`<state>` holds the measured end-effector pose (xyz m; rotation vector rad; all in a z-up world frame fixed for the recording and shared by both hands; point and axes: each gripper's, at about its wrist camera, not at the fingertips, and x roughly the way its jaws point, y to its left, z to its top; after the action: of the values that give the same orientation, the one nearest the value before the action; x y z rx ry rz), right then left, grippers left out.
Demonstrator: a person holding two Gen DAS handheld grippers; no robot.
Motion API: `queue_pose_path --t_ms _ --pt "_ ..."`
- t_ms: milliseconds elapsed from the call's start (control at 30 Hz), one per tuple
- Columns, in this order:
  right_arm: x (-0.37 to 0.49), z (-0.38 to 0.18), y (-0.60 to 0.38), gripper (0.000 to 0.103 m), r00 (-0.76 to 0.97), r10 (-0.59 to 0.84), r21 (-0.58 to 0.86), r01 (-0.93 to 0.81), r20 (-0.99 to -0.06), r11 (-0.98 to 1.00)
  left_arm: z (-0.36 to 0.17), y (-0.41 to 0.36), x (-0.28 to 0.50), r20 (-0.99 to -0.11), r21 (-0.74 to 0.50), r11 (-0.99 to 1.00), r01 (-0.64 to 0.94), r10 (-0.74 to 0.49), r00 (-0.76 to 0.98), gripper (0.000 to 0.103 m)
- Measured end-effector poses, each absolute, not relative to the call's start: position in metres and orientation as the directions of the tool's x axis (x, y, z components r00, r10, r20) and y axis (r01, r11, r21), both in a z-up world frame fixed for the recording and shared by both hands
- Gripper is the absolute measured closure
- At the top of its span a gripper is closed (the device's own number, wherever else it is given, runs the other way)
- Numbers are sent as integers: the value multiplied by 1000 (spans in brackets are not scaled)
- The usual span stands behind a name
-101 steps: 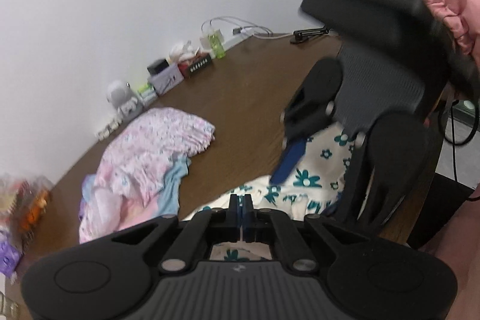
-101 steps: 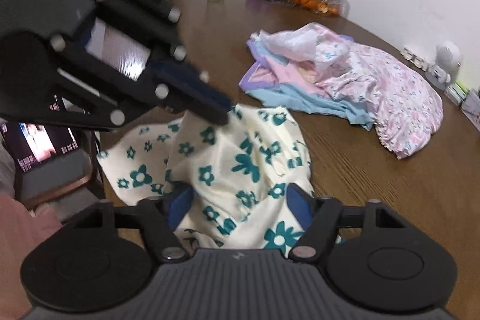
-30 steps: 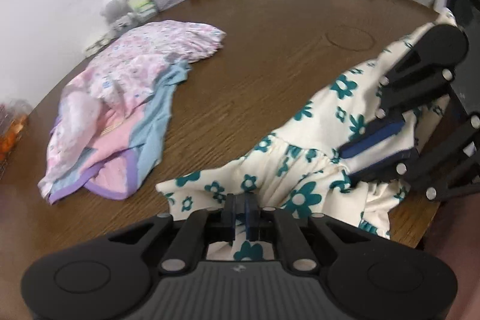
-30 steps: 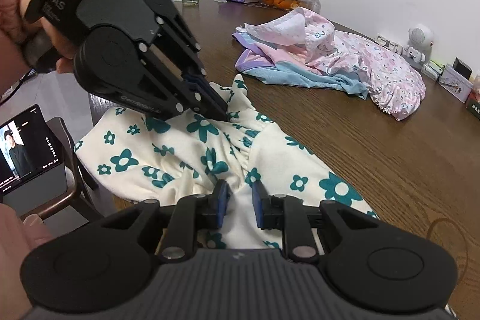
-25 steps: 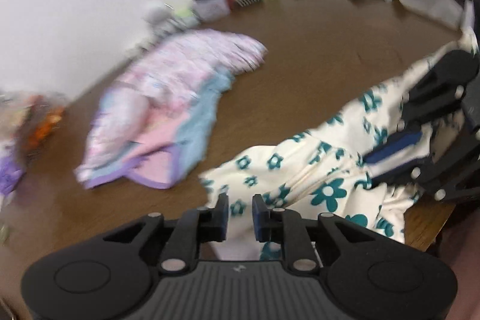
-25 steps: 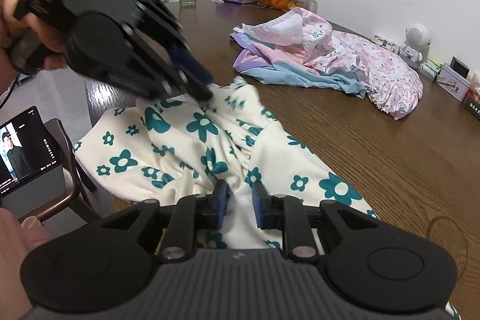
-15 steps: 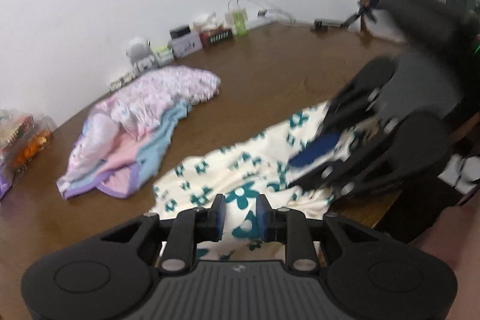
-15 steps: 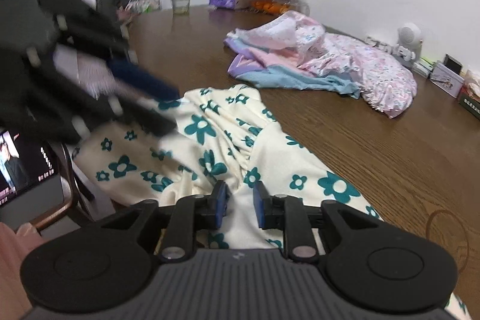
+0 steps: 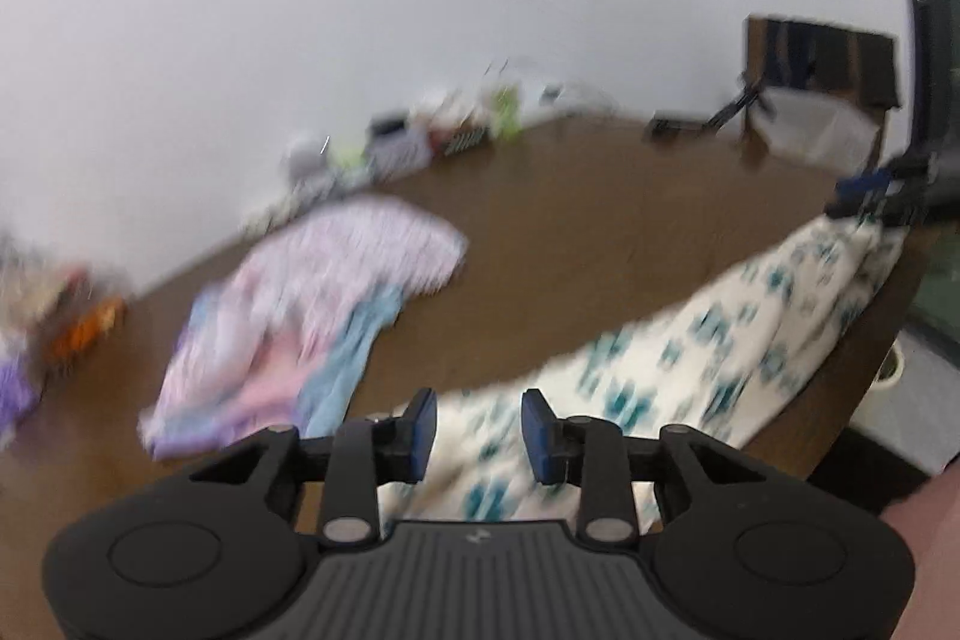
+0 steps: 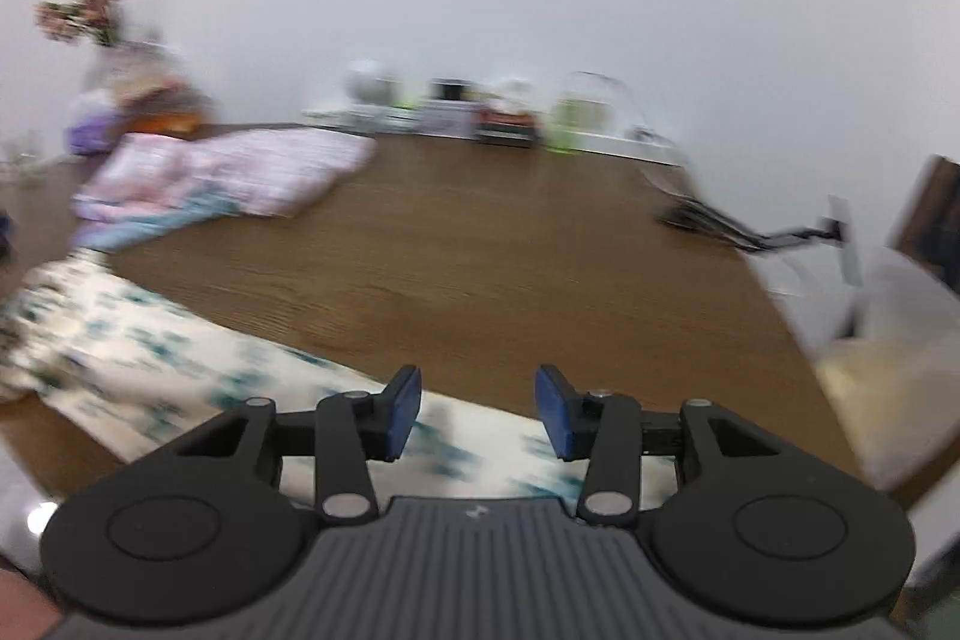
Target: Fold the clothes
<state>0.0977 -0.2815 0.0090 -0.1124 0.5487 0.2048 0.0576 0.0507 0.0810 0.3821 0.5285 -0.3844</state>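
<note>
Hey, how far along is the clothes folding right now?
Nothing looks folded. The cream floral garment lies stretched along the wooden table's near edge. Both the left gripper and right gripper have just been opening, fingers clear. The pink and blue clothes pile waits, unfolded.

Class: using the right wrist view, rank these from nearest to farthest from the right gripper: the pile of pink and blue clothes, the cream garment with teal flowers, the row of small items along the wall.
1. The cream garment with teal flowers, right under the right gripper, spreading left.
2. The pile of pink and blue clothes, far left on the table.
3. The row of small items, at the table's far edge by the wall.
</note>
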Motion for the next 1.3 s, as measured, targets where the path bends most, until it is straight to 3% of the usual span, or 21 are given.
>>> queue_pose_path --t_ms 133,233,433,567,700,900,967,1100,1167,1233,1300 --pt "93 -20 -299 60 820 145 -19 -187 -554 982 63 8 76 -592 243 811 533 -311 744 74" --pt "90 -31 -304 60 839 162 -6 -193 -520 981 45 -12 88 -636 230 791 566 -318 703 74" --pt "86 -42 -318 60 852 208 22 -226 -480 974 11 -15 100 -698 248 818 520 -221 681 74" --pt "79 -30 -325 52 870 170 -12 -198 -462 980 5 -4 102 -701 182 854 487 -235 674 73" --pt "78 -26 -334 53 865 135 -24 -168 -483 986 5 -2 102 -697 178 859 480 -234 677 73" --pt "84 -34 -344 53 841 160 69 -145 -516 987 6 -4 103 -696 183 859 478 -230 680 73" --pt "82 -27 -351 50 839 160 115 -118 -519 986 11 -6 100 -689 207 854 478 -219 691 66" --pt "71 -7 -374 25 837 154 281 -1 -524 960 31 -12 91 -636 237 853 465 -226 738 25" --pt "68 -5 -381 25 817 172 368 53 -551 928 40 -18 89 -608 227 850 475 -257 751 18" --pt "65 -5 -388 25 794 197 449 106 -576 887 46 -27 90 -591 219 833 508 -301 749 18" --pt "66 -13 -389 25 772 249 537 139 -584 832 47 -40 93 -585 216 799 561 -354 730 26"
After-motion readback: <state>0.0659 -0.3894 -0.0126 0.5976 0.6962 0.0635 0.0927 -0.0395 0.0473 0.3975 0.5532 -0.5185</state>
